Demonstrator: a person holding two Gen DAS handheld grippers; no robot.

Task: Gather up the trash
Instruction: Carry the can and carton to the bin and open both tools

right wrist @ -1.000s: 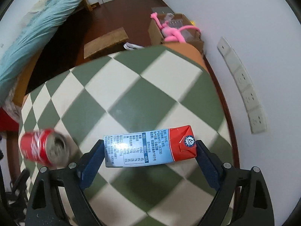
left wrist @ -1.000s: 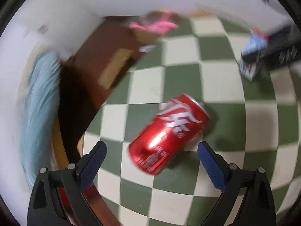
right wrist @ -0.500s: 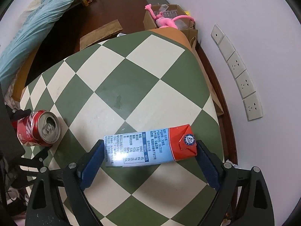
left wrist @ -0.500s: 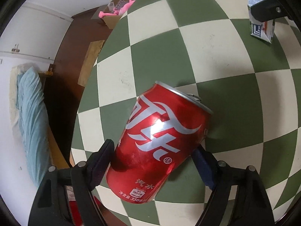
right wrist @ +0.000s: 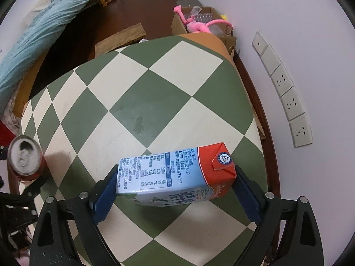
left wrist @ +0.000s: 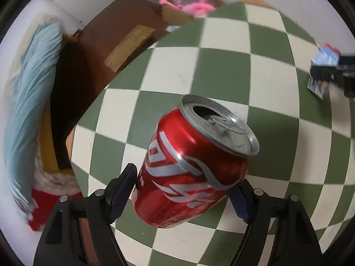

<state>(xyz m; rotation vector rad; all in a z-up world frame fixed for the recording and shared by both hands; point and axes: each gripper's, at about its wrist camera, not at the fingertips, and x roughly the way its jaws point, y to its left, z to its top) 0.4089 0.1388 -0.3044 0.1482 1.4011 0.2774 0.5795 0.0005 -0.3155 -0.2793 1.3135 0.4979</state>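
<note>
My left gripper [left wrist: 184,190] is shut on a red cola can [left wrist: 190,173] with its opened top tilted up and away, held above the green-and-cream checkered table [left wrist: 221,66]. The can also shows at the left edge of the right wrist view [right wrist: 24,157]. My right gripper [right wrist: 175,188] is shut on a blue, white and red milk carton [right wrist: 177,175], gripped end to end and lying sideways above the table [right wrist: 144,93]. The carton and right gripper show blurred at the right edge of the left wrist view [left wrist: 324,71].
Beyond the table's far edge lie a dark wood floor, a cardboard box with a pink plush toy [right wrist: 199,24], a brown mat [right wrist: 119,40] and a bed with blue bedding [right wrist: 40,33]. A white wall with sockets [right wrist: 286,93] runs along the table's right side.
My left gripper closed around the lying can, lifted it and tilted it so its top now faces up. The right gripper kept its hold on the carton and raised it slightly.
</note>
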